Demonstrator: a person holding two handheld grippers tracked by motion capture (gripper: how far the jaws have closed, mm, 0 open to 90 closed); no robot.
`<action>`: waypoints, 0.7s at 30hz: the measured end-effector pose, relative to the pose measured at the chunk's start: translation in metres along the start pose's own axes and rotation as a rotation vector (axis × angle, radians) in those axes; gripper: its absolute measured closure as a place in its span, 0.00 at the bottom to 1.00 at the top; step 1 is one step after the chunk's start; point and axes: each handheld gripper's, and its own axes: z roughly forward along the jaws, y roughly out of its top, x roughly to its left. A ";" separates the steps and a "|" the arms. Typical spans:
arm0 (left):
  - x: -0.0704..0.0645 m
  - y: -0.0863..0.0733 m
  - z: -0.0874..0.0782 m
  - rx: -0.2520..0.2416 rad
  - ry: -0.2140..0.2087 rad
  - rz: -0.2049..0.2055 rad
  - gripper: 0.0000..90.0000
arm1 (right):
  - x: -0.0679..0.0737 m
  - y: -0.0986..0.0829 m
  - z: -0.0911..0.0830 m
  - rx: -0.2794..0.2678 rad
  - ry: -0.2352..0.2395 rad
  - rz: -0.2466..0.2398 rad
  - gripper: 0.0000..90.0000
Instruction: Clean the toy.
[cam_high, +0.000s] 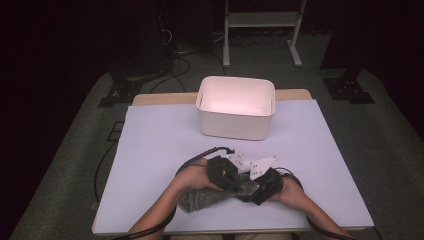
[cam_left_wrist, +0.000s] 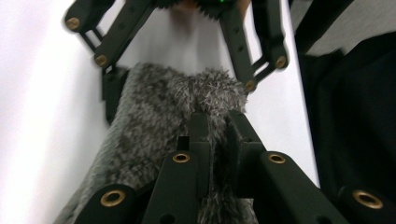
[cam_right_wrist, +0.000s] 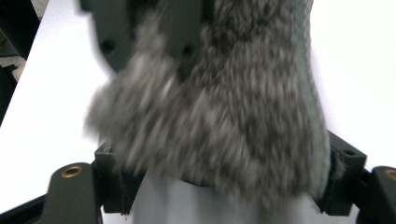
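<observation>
We are working at the near edge of the bench (cam_high: 150, 150), and starting on the left: our left gripper (cam_left_wrist: 215, 122) is pinching the fuzzy grey sock (cam_left_wrist: 159, 112), its two jaws pressed nearly together with a tuft of the fluff caught between them. The sock is lying on the white bench top, close to us, running from under our left hand (cam_high: 192, 179) toward the middle. Moving right, our right gripper (cam_high: 261, 186) is meeting it from the other side; in its own view the jaws are standing wide apart, with the sock's furry end (cam_right_wrist: 224, 107) sitting between them, not yet clamped (that view is blurred, so contact is hard to judge). Farther back, the white bin (cam_high: 236, 106) is waiting, well apart from the sock.

To do this well, we are thinking the right gripper should close on fabric, not just fluff, while the left is holding steady so the sock is not dragging.
</observation>
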 end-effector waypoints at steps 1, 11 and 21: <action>0.000 0.000 0.000 0.000 0.000 0.000 0.90 | 0.000 0.000 0.000 -0.001 0.001 -0.001 0.26; 0.006 -0.015 -0.013 0.053 0.075 -0.044 0.89 | 0.000 0.000 0.000 -0.001 0.000 -0.002 0.26; 0.013 -0.062 -0.042 0.061 0.134 -0.147 0.89 | -0.001 0.000 0.000 -0.006 0.002 -0.002 0.26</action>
